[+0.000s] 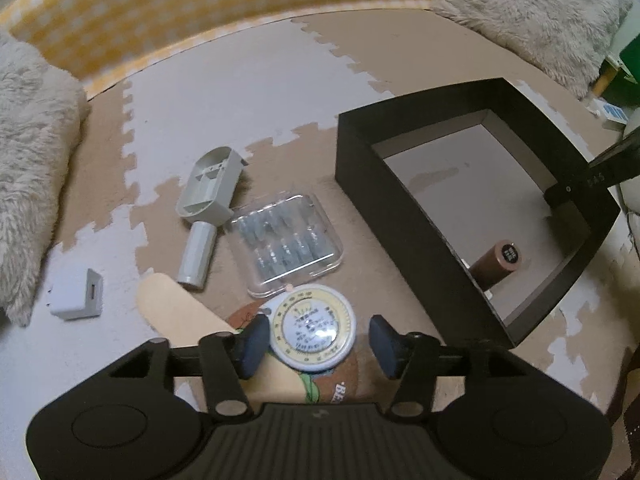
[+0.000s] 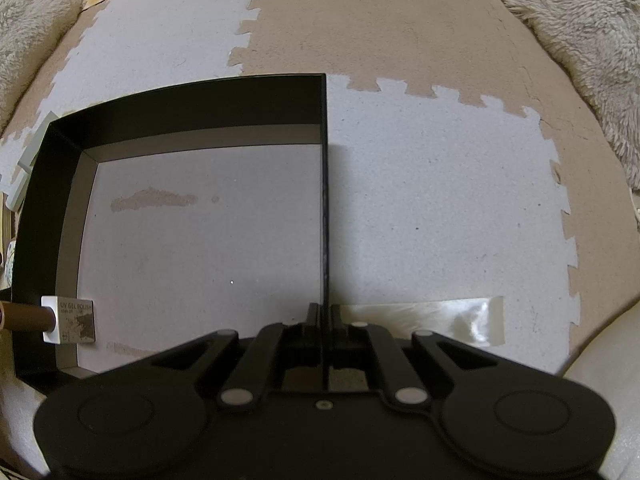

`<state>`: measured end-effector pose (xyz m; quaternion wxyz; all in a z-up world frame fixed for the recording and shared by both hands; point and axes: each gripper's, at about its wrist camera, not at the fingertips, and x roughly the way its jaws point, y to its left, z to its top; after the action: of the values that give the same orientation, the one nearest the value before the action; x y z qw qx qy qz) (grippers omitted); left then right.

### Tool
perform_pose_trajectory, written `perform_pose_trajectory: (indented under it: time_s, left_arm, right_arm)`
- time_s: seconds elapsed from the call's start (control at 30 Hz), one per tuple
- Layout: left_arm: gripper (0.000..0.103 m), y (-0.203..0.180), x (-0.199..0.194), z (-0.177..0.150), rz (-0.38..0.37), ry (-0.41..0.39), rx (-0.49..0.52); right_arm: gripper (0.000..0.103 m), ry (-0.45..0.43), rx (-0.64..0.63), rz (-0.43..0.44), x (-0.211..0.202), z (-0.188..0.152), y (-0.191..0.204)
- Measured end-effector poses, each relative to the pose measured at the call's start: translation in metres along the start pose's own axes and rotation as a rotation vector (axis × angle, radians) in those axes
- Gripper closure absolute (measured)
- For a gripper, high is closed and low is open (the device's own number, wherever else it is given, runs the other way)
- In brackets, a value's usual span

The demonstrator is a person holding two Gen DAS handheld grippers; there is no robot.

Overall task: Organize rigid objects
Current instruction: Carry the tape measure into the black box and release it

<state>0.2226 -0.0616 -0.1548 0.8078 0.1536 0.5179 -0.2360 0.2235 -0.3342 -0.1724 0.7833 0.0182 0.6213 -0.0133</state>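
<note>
Step in hand: picking the next item for the black box (image 1: 356, 152); judging by the layout, the round white dial disc (image 1: 314, 330) is the target, since the left gripper (image 1: 318, 338) hangs straight over it.
Left gripper: jaws about half spread, one pad on each side of the disc, neither pad visibly pressing on it; nothing held.
Right gripper: (image 2: 324, 314) fully closed on the thin right-hand wall of the box, apparently steadying it on the foam mat (image 2: 420, 208).
Already sorted: one brown-capped polish bottle (image 2: 68, 320) lies on its side inside the box, against the near left wall.
Still outside: grey plastic handle part (image 1: 210, 204), clear case of drill bits (image 1: 288, 240), white charger cube (image 1: 78, 294), pale wooden paddle (image 1: 176, 312), and a brown printed coaster (image 1: 344, 384) under the disc; all left of the box.
Next move calls for: closing the pads on the disc's rim, lifting it clear of the coaster, then carrying it rightwards over the box wall. The disc is flat and smooth, so a low, centred grip seems needed or it may slip.
Writing: the bottle's white block reads "UV GEL POLISH"; the coaster shows "BE", the rest hidden; the disc's print is too small to read.
</note>
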Motion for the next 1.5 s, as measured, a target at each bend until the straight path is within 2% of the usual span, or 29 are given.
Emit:
perform_pose_trajectory:
  time_s: [0.03, 0.2, 0.3, 0.47, 0.57, 0.7, 0.77, 0.87, 1.0, 1.07, 1.2, 1.5]
  left_arm:
    - [0.039, -0.001, 0.003, -0.001, 0.004, -0.004, 0.007]
    - [0.038, 0.002, 0.015, -0.002, 0.025, 0.006, 0.011]
    - [0.045, 0.006, 0.017, -0.003, 0.022, 0.019, -0.012]
    - [0.046, 0.004, 0.009, 0.000, 0.042, -0.005, -0.007]
    - [0.046, 0.004, -0.002, 0.005, 0.041, -0.052, -0.020]
    - [0.046, 0.004, -0.031, 0.018, 0.041, -0.177, -0.048]
    - [0.046, 0.001, -0.044, 0.027, 0.013, -0.238, -0.081]
    - [0.046, -0.008, -0.052, 0.039, -0.044, -0.281, -0.106]
    - [0.046, -0.031, -0.044, 0.053, -0.113, -0.267, -0.084]
    - [0.046, -0.043, -0.036, 0.056, -0.121, -0.245, -0.063]
    - [0.046, -0.059, -0.014, 0.063, -0.093, -0.196, -0.025]
    - [0.044, -0.066, -0.002, 0.062, -0.065, -0.197, 0.030]
  right_arm:
    - [0.099, 0.000, 0.000, 0.000, 0.000, 0.000, 0.000]
    - [0.099, 0.000, 0.000, 0.000, 0.000, 0.000, 0.000]
    - [0.099, 0.000, -0.001, -0.001, 0.000, 0.000, 0.000]
    - [0.099, 0.000, -0.002, -0.001, 0.000, 0.000, 0.000]
    - [0.099, 0.000, -0.002, -0.001, 0.000, 0.000, 0.000]
    - [0.099, 0.000, -0.001, -0.001, 0.000, 0.000, 0.000]
    - [0.099, 0.000, -0.001, -0.001, 0.000, 0.000, 0.000]
    - [0.099, 0.001, -0.002, -0.002, 0.000, 0.000, 0.000]
    - [0.099, 0.002, -0.003, -0.002, 0.001, 0.000, 0.000]
    - [0.099, 0.002, -0.002, -0.002, 0.001, 0.000, 0.000]
    - [0.099, 0.001, -0.005, -0.003, 0.001, 0.000, 0.000]
    - [0.099, 0.001, -0.008, -0.002, 0.001, -0.001, 0.000]
